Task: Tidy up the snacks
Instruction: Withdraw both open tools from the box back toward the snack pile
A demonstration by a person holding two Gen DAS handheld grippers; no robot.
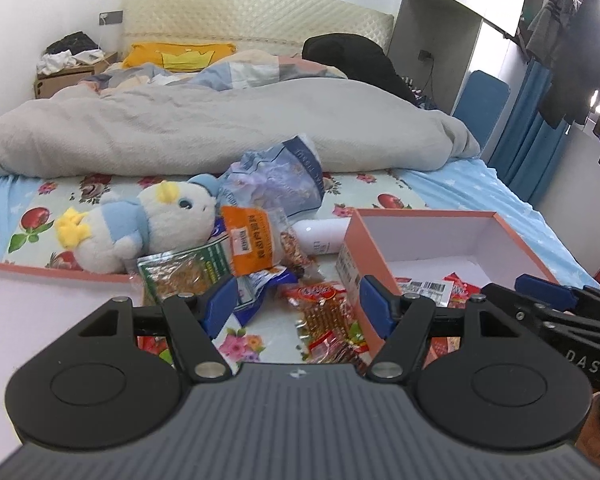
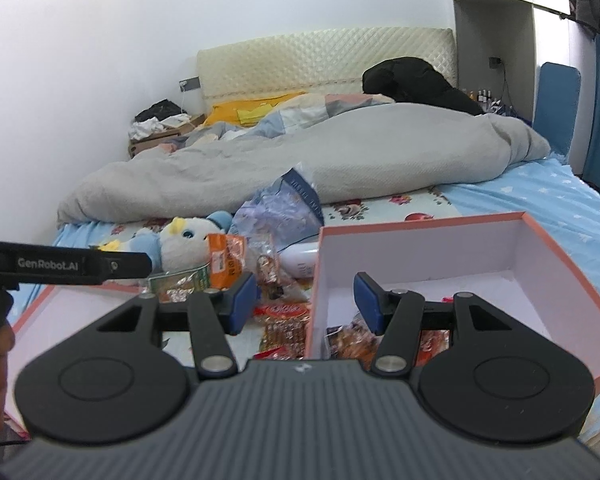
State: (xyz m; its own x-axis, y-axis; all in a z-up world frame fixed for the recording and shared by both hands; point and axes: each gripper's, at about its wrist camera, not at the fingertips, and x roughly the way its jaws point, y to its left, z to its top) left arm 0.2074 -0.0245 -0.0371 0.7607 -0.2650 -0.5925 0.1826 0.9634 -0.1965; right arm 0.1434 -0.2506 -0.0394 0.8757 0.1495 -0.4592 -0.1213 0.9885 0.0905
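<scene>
Two tongs, left and right, are hanging spread and empty above the bed, pinching nothing and touching nothing. Most snacks are lying loose between the plush toy and the open box, the red biscuit pack nearest, so a pick-up seems to be starting; next, one pair needs lowering around that pack and closing
</scene>
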